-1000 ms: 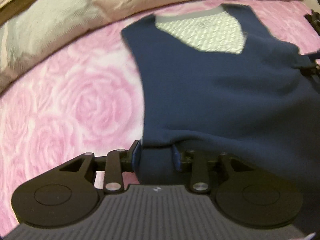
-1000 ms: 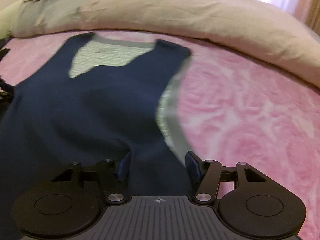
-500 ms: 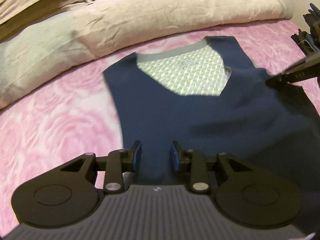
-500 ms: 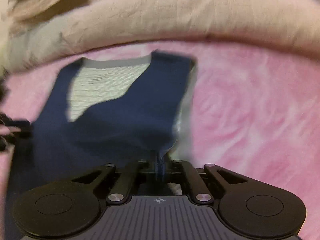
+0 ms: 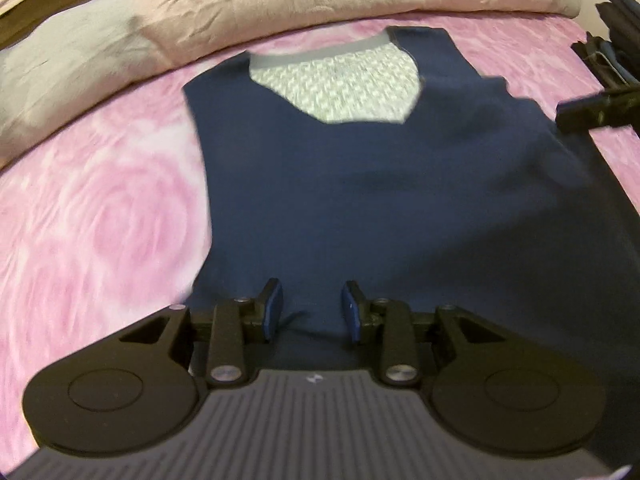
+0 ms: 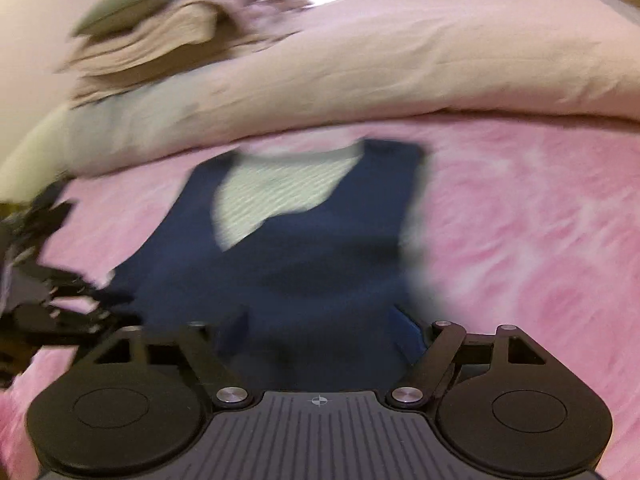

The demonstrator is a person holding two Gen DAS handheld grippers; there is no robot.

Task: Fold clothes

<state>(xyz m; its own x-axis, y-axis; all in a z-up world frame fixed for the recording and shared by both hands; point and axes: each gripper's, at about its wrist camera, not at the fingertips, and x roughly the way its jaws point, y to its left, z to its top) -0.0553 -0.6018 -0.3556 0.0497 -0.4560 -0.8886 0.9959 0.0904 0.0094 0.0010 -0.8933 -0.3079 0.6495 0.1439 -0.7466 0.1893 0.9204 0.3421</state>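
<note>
A navy sleeveless vest (image 5: 360, 200) with a grey neckband and pale patterned lining lies flat on the pink rose-print bed sheet (image 5: 100, 220), neck away from me. My left gripper (image 5: 312, 314) hovers at its near hem. The blue pads stand a little apart, with flat fabric below them and nothing pinched. In the blurred right wrist view the vest (image 6: 304, 264) lies ahead. My right gripper (image 6: 322, 330) is opening wide over the near right part, its pads clear of the cloth. The right gripper's black finger (image 5: 592, 108) shows at the vest's right edge. The left gripper (image 6: 60, 312) is a blur at the left.
A beige duvet (image 5: 280, 8) is heaped along the far side of the bed behind the vest. A stack of folded beige and grey cloth (image 6: 160, 48) rests on it at the far left. Pink sheet spreads left (image 5: 100, 220) and right (image 6: 520, 220) of the vest.
The right gripper, shut on the vest's near edge half a second ago, now stands wide and has let go. The vest has settled flat. Both grippers have drawn back toward its hem.
</note>
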